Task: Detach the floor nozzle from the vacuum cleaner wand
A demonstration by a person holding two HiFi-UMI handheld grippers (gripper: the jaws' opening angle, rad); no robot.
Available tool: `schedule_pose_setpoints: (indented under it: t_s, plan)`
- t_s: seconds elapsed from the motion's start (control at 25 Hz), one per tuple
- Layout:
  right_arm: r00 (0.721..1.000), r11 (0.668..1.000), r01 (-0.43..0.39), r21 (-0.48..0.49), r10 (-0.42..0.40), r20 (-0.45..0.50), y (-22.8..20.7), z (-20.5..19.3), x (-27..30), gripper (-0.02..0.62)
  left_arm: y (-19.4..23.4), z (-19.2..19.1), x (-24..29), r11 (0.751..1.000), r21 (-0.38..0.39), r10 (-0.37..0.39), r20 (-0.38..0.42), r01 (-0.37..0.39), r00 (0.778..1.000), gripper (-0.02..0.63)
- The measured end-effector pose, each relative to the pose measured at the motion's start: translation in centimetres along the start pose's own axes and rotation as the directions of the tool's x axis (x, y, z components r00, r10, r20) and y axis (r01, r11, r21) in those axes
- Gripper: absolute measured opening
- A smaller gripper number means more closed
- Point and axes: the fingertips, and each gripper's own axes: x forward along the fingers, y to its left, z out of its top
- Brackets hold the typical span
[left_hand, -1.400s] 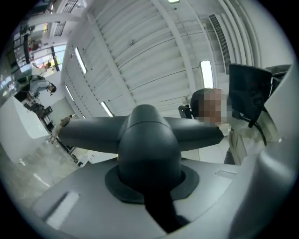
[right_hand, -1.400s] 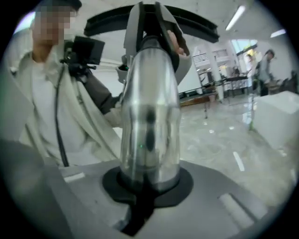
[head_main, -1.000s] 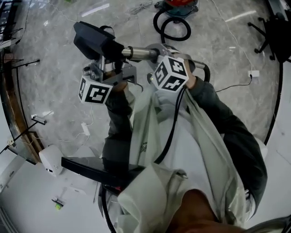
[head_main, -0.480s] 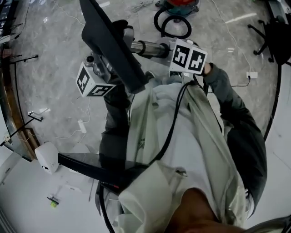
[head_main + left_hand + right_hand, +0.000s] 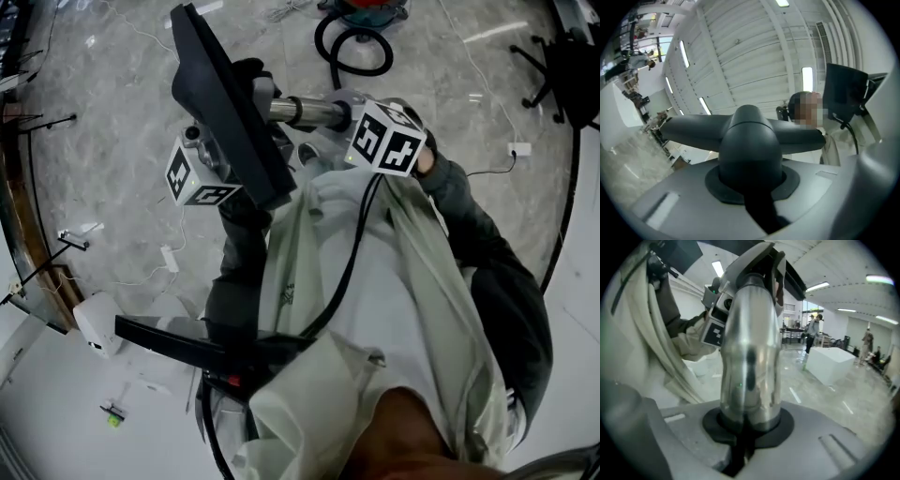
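Seen from above, the flat, matte black floor nozzle hides the jaws of the left gripper, which clamp its rounded neck. The right gripper clamps the shiny metal wand.

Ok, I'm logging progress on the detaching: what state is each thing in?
Floor nozzle, raised off the floor, still on the wand.
Wand, held, nozzle attached.
Left gripper, fingers shut on the nozzle's neck.
Right gripper, fingers shut on the wand.
Hose, looped on the floor.

Floor nozzle tilted upward (black); chrome wand meets its neck
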Motion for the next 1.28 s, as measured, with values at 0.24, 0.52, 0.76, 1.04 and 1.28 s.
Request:
schedule_pose_setpoints:
  t_s: [0.24,0.52,0.76,1.04,1.28]
  plan:
    - [0.999,0.999,-0.035,0.008,0.035,0.025,0.2,-0.8,-0.5,0.04,-0.9,-1.1,0.6,0.999,0.03,-0.024,-0.003,0.024,1.0,0.072]
    - [0.978,0.979,0.203,0.018,-0.202,-0.049,-1.2,-1.3,0.1,0.04,1.5,-0.9,-1.0,0.988,-0.016,0.152,0.015,-0.152,0.988,0.072]
    - [0.967,0.969,-0.246,-0.026,0.247,0.064,4.8,-1.0,-1.4,0.041,-5.8,-1.7,0.0,0.967,0.005,-0.253,-0.026,0.254,0.967,0.075]
    - [0.998,0.999,0.037,-0.023,-0.036,0.052,1.1,-0.3,-1.5,0.043,-3.3,-0.7,0.0,0.997,0.051,-0.051,0.03,0.049,0.998,0.074]
    - [0.938,0.938,0.346,-0.016,-0.347,-0.015,-1.2,0.3,-1.2,0.04,-0.6,0.7,-0.8,0.982,0.033,0.186,0.038,-0.188,0.982,0.075]
